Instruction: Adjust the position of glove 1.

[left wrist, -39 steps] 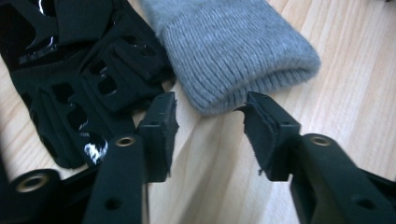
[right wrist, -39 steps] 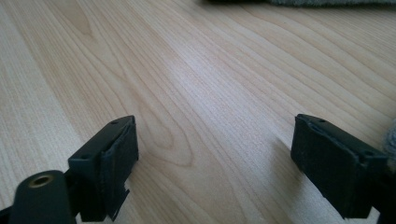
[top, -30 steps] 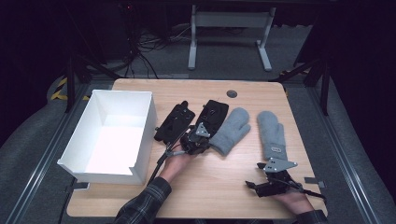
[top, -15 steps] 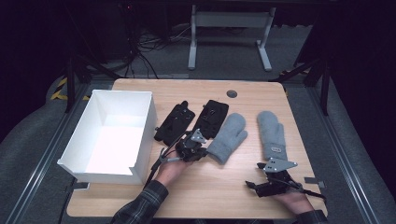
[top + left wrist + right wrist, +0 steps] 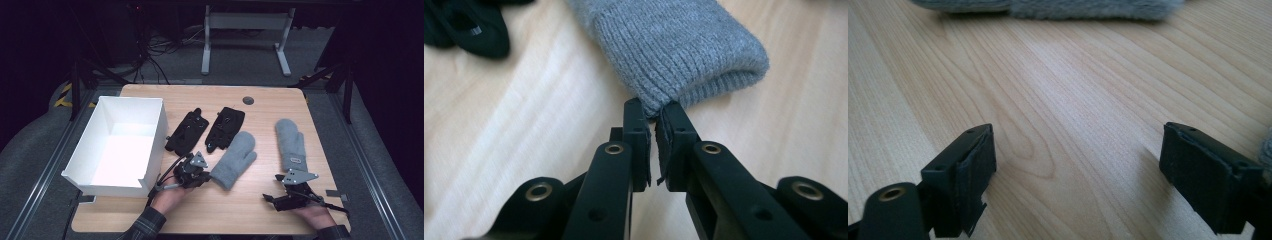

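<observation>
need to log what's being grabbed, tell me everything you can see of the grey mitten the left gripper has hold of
The grey ribbed-knit woollen mitten lies flat on the light wooden table, slanting with its rounded fingertip end toward the far right and its thumb at the right edge. Its ribbed cuff end points at the person, and the left hand-held gripper pinches the cuff's edge between nearly closed jaws. Its far end lies right beside a black glove; whether they touch is unclear.

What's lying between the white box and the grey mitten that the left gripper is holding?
In the high view, two black gloves lie between the white box and the grey mitten, besides the left gripper itself.
</observation>
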